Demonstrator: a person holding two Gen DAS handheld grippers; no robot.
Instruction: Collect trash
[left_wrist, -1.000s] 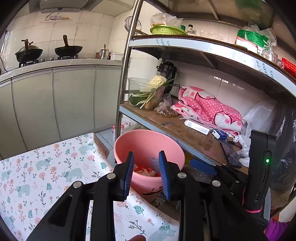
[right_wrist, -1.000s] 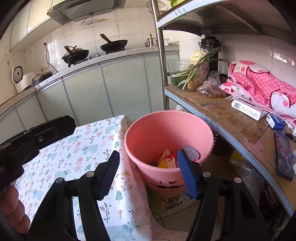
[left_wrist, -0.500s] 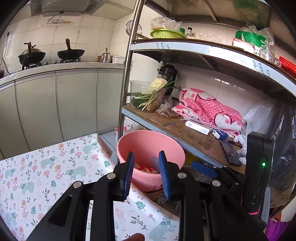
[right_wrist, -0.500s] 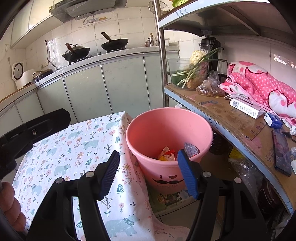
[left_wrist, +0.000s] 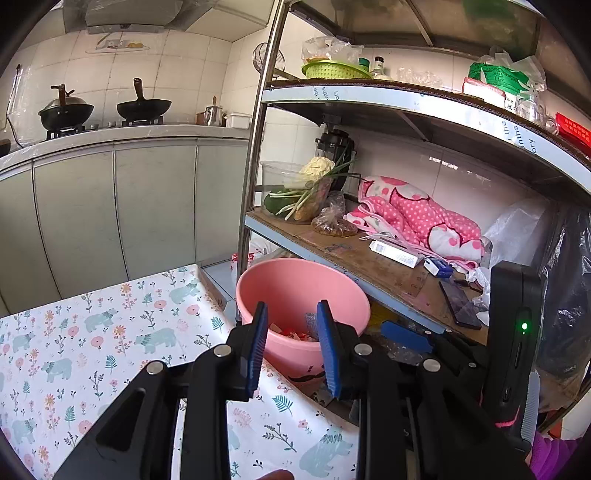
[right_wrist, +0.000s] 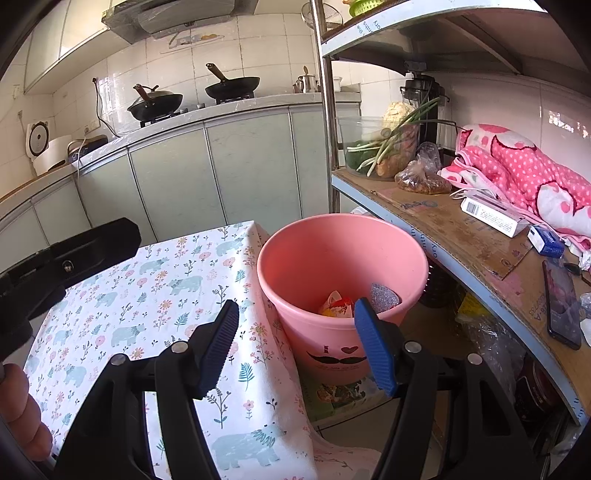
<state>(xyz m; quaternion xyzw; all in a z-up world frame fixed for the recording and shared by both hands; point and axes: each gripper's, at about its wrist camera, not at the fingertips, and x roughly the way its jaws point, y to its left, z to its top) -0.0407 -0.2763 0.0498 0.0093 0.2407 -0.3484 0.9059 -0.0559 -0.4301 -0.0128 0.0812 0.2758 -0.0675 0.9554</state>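
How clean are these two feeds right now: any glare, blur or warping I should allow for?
Left wrist view: sharp, daylit, black fisheye corners; the shelf edge bows strongly and the left tongs loom large. Right wrist view: equally sharp; window glare on the wall tiles, pink bucket evenly lit, right tongs crisp.

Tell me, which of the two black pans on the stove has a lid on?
The left black pan: a domed lid with a brown knob covers it. The right black pan is open, just its long handle sticking up.
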